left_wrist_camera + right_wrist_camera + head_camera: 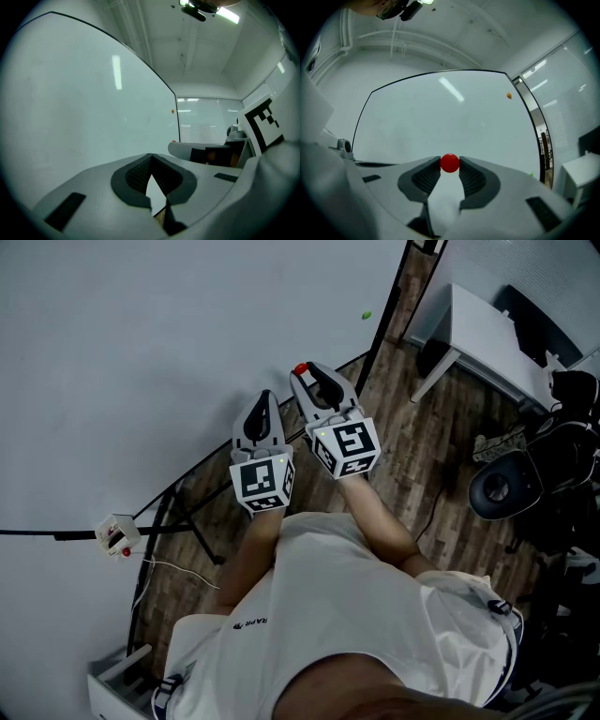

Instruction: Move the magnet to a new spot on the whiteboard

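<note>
Large whiteboard (141,362) across the left of the head view, black-framed, on a dark stand over wood-plank floor (412,456). Also fills both gripper views (70,108) (440,122).
Person in a white T-shirt (337,615) at bottom centre, both forearms reaching toward the board's lower edge.
White table (487,334) at upper right, well apart from the board. Black office chair (506,486) at right, on the floor below the table.
Right gripper (305,377) (450,169) ahead of the left one in the head view, marker cube toward the camera. Jaws wide and pinching the red magnet (300,369) (450,162) at the very tips, one pad on each side of it. Magnet seen against the board's lower part, near the bottom frame; contact with the board surface not readable.
Left gripper (265,397) (151,157) just beside the right one, close to the board. Jaws pressed together at the tips, nothing between them.
Small white box with a red spot (116,533) at the board's lower left, on a black ledge.
Green magnet (366,315) on the board near its right frame, well apart from the grippers.
Orange magnet (509,95) (172,111) high on the board, close to the same frame.
</note>
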The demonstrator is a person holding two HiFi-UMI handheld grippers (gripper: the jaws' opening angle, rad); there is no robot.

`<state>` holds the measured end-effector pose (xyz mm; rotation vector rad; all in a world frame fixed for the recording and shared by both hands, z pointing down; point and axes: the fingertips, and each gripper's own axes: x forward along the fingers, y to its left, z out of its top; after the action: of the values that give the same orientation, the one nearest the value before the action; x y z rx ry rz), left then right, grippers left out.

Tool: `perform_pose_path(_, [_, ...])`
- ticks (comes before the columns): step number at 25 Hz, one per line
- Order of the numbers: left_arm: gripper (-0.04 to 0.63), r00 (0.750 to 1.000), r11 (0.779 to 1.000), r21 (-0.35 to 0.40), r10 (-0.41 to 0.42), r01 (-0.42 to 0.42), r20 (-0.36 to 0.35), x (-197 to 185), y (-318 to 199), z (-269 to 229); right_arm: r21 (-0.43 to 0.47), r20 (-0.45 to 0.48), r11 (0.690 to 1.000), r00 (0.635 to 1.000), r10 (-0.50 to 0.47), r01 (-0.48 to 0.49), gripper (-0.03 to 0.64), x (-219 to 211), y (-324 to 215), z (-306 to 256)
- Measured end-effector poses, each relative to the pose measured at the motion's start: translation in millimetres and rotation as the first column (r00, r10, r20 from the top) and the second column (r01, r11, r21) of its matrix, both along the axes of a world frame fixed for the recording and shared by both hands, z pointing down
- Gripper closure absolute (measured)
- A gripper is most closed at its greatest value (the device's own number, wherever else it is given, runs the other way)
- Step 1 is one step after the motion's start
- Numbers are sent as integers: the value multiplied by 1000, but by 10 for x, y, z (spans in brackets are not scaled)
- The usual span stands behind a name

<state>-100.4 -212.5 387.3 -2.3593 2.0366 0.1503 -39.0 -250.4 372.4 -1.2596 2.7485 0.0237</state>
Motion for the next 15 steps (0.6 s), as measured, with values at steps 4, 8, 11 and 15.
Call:
perform_pose_path(4, [594,1000,1000,-8,-7,7,1,-23,-10,46,3,3,1000,1000,-6,6,485,-32,-33,-13])
perform_pose_path(8, [594,1000,1000,-9,-7,7,10,-17,-22,42,4,6,1000,1000,-7,7,485,-44,-77,-38])
perform_pose_path(11, [594,1000,1000,-7,-10,10,13,-32,-25,23,7,6,1000,1000,-8,8,485,-65,-108,-64])
perform_pose_path(15, [594,1000,1000,-7,-11,11,16,-39,-37,33,8,3,1000,1000,-14,14,485,-94,-139,-57])
